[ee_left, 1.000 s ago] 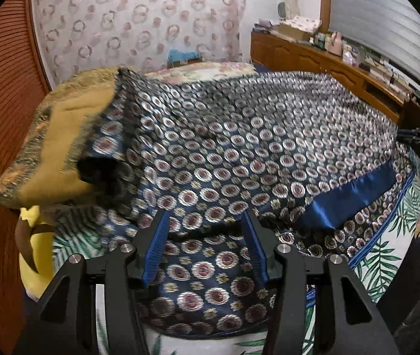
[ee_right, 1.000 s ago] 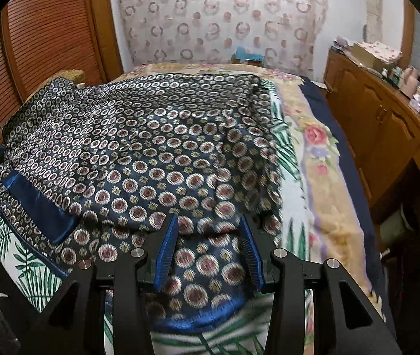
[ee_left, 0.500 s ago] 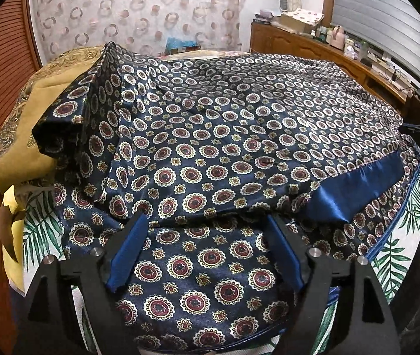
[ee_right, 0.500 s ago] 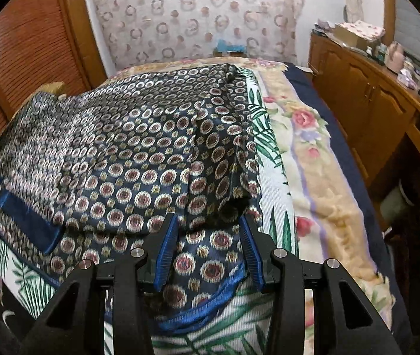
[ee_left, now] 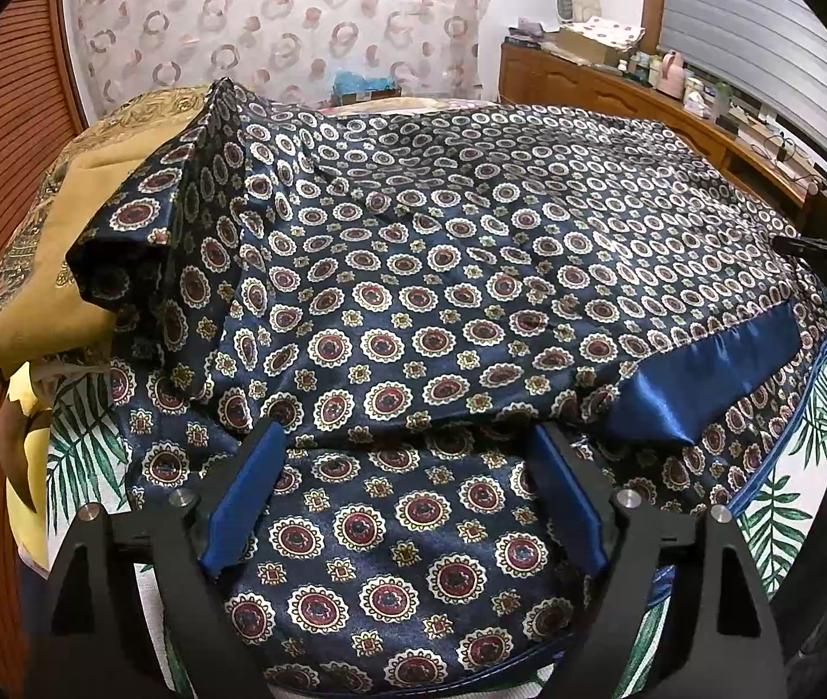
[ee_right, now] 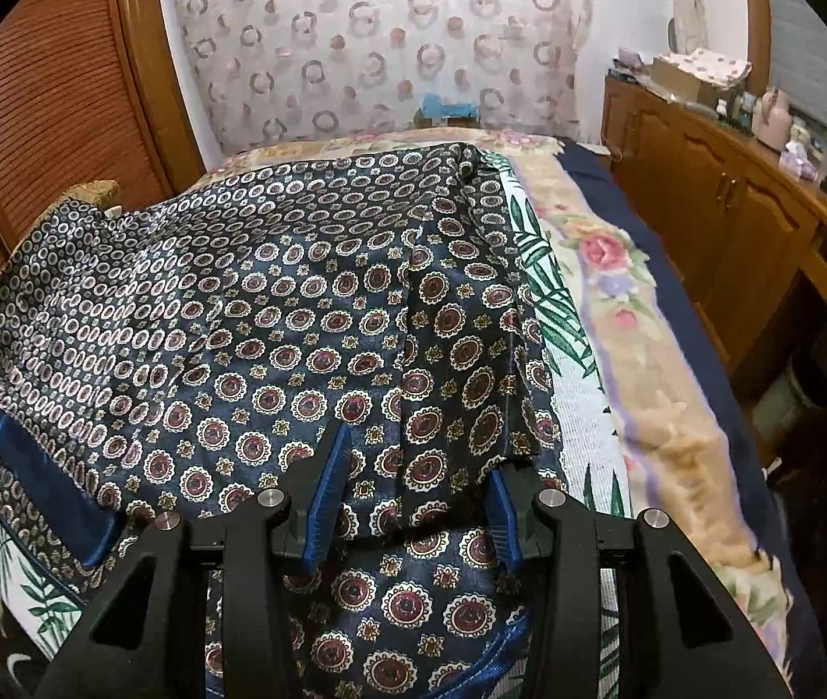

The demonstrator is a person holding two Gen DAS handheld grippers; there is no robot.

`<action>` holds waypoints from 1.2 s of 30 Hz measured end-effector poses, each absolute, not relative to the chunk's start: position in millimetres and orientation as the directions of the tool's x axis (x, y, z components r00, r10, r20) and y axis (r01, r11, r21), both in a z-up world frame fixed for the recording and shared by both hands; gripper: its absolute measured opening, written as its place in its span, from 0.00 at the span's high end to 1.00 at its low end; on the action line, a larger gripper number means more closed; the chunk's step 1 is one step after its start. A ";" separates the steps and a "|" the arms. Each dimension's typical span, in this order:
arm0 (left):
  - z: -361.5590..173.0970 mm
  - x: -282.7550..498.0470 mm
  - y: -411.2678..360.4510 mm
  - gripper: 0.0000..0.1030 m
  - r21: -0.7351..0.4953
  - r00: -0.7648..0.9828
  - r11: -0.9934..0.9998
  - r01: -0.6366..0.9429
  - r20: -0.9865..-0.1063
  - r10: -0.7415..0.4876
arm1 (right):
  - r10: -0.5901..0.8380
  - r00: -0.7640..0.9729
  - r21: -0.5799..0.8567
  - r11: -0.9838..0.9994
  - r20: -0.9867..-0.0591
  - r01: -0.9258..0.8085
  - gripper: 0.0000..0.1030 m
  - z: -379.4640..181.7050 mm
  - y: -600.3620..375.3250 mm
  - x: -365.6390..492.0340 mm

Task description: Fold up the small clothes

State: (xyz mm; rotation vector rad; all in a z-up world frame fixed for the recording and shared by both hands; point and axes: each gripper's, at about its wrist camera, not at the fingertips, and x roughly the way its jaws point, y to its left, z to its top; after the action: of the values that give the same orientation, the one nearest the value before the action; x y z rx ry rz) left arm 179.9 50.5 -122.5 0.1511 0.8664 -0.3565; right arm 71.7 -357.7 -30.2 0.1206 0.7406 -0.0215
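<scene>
Lying spread over the bed (ee_right: 670, 384) is a shiny dark blue garment (ee_left: 472, 268) with round red and white flower shapes all over it. It covers most of the leafy white sheet (ee_left: 81, 442) under it. One part is folded over the rest, and a plain blue band (ee_left: 710, 373) shows at the fold's corner. On the far left side, a bit of the cloth is bunched up against a yellow-brown blanket (ee_left: 58, 244). The left hand-held gripper (ee_left: 407, 495) sits low over the near edge of the garment. Its jaws have just been opening and now stand wide apart, with the cloth lying flat below them and nothing pinched. The right hand-held gripper (ee_right: 416, 495) is half open over the folded edge near the right side of the garment. Its blue pads (ee_right: 329, 489) stand on either side of the cloth, and I cannot tell if they squeeze it. A wooden cabinet (ee_right: 722, 221) runs along the wall beside the bed.
</scene>
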 end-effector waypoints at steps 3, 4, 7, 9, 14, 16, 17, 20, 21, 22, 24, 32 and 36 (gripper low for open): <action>-122.4 178.8 50.2 0.17 -0.009 0.594 0.931 0.364 -0.768 -0.240 | 0.021 0.741 0.100 0.993 -0.671 0.062 0.57 -31.4 -356.9 72.2; -122.1 178.5 50.4 0.17 -0.008 0.595 0.932 0.363 -0.768 -0.238 | 0.025 0.743 0.105 0.993 -0.669 0.061 0.56 -31.1 -357.6 71.6; -119.2 175.2 53.0 0.18 -0.006 0.602 0.937 0.349 -0.765 -0.229 | 0.037 0.746 0.122 0.991 -0.665 0.059 0.56 -31.1 -360.3 69.8; -112.3 170.2 58.0 0.19 -0.013 0.623 0.943 0.333 -0.747 -0.231 | 0.044 0.748 0.133 0.989 -0.662 0.060 0.57 -31.7 -361.8 68.2; -89.2 163.7 76.5 0.19 -0.024 0.682 0.960 0.281 -0.698 -0.217 | 0.049 0.752 0.145 0.987 -0.658 0.063 0.57 -31.6 -363.6 65.9; -79.9 163.9 86.7 0.20 -0.015 0.710 0.969 0.247 -0.677 -0.192 | 0.047 0.751 0.143 0.988 -0.658 0.064 0.57 -31.2 -362.9 65.7; -76.9 164.5 91.2 0.22 -0.017 0.718 0.972 0.236 -0.671 -0.186 | 0.043 0.752 0.140 0.988 -0.657 0.065 0.57 -30.9 -362.5 65.1; -70.6 168.4 105.4 0.37 -0.035 0.730 0.979 0.203 -0.661 -0.175 | 0.028 0.757 0.123 0.990 -0.653 0.070 0.57 -27.6 -361.0 61.1; -69.1 171.4 110.5 0.42 -0.041 0.729 0.979 0.199 -0.662 -0.176 | 0.026 0.758 0.119 0.991 -0.651 0.068 0.57 -26.5 -360.6 59.0; -68.6 172.8 112.7 0.45 -0.040 0.728 0.980 0.197 -0.663 -0.173 | 0.027 0.760 0.116 0.991 -0.650 0.065 0.57 -25.8 -359.8 56.5; -65.8 174.3 113.2 0.48 -0.030 0.732 0.981 0.191 -0.662 -0.163 | 0.029 0.762 0.117 0.991 -0.647 0.061 0.57 -25.4 -359.4 51.1; -44.8 176.4 100.2 0.57 0.017 0.779 0.980 0.198 -0.610 -0.146 | 0.013 0.781 0.104 0.992 -0.624 0.067 0.57 -12.9 -366.3 39.3; -36.3 185.1 87.7 0.59 0.052 0.779 0.974 0.221 -0.610 -0.144 | 0.008 0.786 0.104 0.992 -0.618 0.072 0.57 -8.8 -368.2 39.8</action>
State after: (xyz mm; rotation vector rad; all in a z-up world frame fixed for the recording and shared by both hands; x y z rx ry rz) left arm 185.1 87.7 -36.3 0.1232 0.6490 -0.1979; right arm 39.8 -368.2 -8.8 0.1243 0.6661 -0.0348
